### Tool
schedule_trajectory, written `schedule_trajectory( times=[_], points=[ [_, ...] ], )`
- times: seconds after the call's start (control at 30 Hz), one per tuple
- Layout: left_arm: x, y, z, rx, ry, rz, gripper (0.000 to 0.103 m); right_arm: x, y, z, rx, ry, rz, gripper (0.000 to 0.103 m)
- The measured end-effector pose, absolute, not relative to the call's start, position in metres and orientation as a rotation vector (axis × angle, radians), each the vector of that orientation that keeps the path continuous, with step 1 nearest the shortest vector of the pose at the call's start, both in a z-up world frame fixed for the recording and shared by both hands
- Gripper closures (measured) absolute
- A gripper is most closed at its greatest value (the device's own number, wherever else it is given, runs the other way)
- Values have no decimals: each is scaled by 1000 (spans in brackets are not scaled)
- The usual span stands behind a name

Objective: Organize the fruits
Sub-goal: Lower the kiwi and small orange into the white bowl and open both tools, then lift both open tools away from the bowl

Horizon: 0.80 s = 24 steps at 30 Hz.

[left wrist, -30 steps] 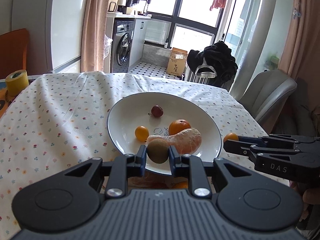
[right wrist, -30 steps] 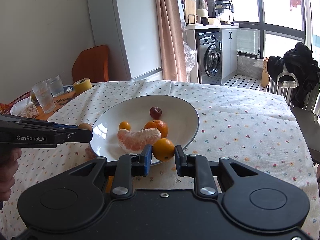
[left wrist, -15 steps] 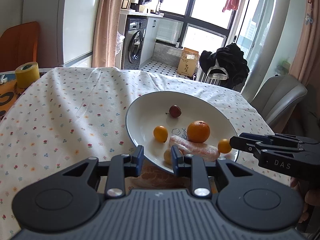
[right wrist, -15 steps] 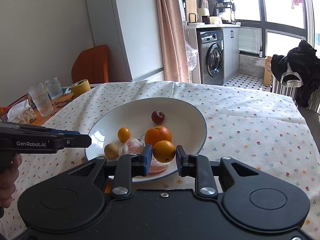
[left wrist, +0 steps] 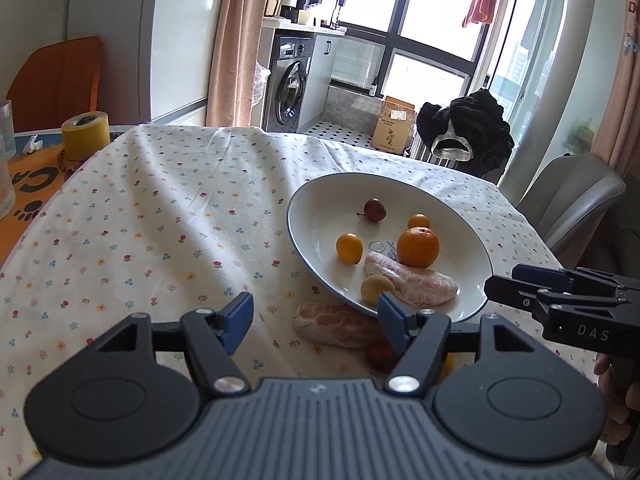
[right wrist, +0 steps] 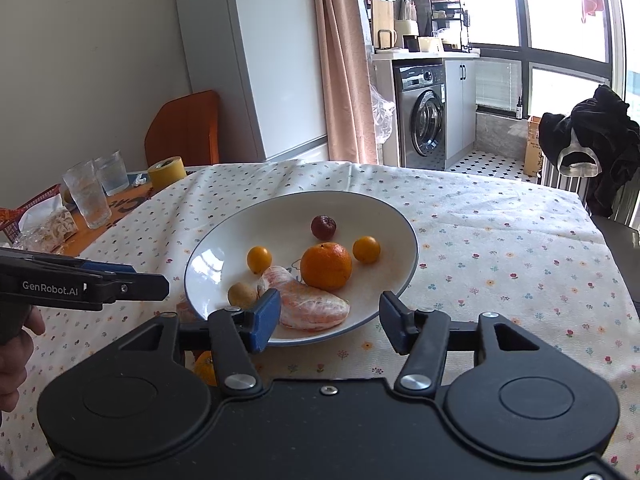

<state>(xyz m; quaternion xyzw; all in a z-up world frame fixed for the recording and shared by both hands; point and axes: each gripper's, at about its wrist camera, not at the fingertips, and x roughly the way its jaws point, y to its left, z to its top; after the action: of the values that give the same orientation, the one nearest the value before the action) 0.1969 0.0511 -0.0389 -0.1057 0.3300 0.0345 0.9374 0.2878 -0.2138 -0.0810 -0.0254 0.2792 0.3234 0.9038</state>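
A white plate (left wrist: 320, 216) (right wrist: 392, 216) on the flowered tablecloth holds a big orange (left wrist: 418, 246) (right wrist: 326, 265), two small oranges (left wrist: 349, 248) (right wrist: 366, 249), a dark red fruit (left wrist: 375, 209) (right wrist: 323, 227), a brown kiwi-like fruit (left wrist: 377, 289) (right wrist: 242, 295) and a peeled citrus half (left wrist: 412, 282) (right wrist: 310, 306). Another peeled half (left wrist: 336, 324) and a red fruit (left wrist: 380, 354) lie on the cloth beside the plate's near rim. My left gripper (left wrist: 316, 320) is open and empty left of the plate. My right gripper (right wrist: 328, 320) is open and empty at the plate's near rim.
A yellow tape roll (left wrist: 85, 136) (right wrist: 166, 172), drinking glasses (right wrist: 86, 194) and a snack bag (right wrist: 48, 228) stand at the table's left end. An orange fruit (right wrist: 205, 368) lies on the cloth under my right gripper. Chairs stand at left back and right.
Both grippers opened. The left let the kiwi-like fruit go into the plate and drew back left. The right let its small orange go into the plate.
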Motion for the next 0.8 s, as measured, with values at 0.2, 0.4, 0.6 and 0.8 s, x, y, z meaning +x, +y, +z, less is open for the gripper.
schedule_trajectory(
  times=[0.2,0.4,0.6,0.8],
  points=[
    [188,53,-39,-214,679,81,32,282,-217,-81,-38,583,668,42],
    [178,54,-40,-209,683,93,27,273,-218,-81,-29,589,673,32],
    [166,52,-39,-225,687,98,21,263,-220,-79,-20,584,683,18],
    [157,47,-41,-212,688,120,17,254,-219,-79,-13,584,714,12]
  ],
)
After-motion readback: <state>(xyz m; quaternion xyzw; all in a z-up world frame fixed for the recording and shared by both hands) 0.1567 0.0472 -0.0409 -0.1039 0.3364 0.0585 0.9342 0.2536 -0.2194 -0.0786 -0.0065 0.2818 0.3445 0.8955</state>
